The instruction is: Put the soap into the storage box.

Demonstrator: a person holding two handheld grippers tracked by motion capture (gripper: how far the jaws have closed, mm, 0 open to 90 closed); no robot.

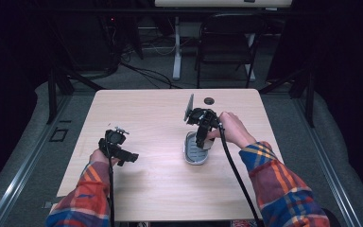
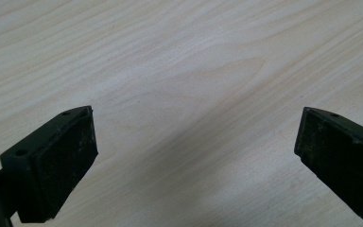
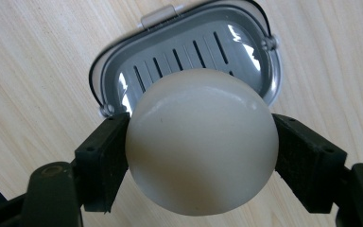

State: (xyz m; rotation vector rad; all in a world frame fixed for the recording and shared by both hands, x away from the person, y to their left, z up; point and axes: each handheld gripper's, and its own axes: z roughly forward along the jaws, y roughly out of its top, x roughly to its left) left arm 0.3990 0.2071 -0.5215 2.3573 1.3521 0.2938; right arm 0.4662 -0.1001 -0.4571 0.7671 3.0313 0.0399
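While the person leans in from the near edge of the pale wooden table (image 1: 160, 189), both plaid-sleeved forearms reach over its top. The right gripper (image 1: 202, 139) hangs a little right of the table's middle, pointed down over an oval grey plastic soap dish (image 1: 194, 156) that lies flat on the wood. From the right gripper view, its two black jaws are pressed against either side of a smooth, cream-white rounded bar of soap (image 3: 202, 142), which sits between the pads and is carried above the dish. The soap dish (image 3: 189, 52) shows a slotted grey insert, a glossy rim with light glinting off it, and a small tab at its far end; the soap covers the near part of it. Whether the soap touches the dish I can't tell. The right hand (image 1: 234, 130) grips the tool from the side toward the table's right edge, and a black cable (image 1: 236, 175) trails back toward the near edge.

Over toward the left edge, nearer the front, the left gripper (image 1: 130, 157) is held in the left hand (image 1: 99, 156) low over bare wood, well apart from the dish. In the left gripper view its jaws stand spread wide, with nothing but wood grain (image 2: 194, 94) between them.
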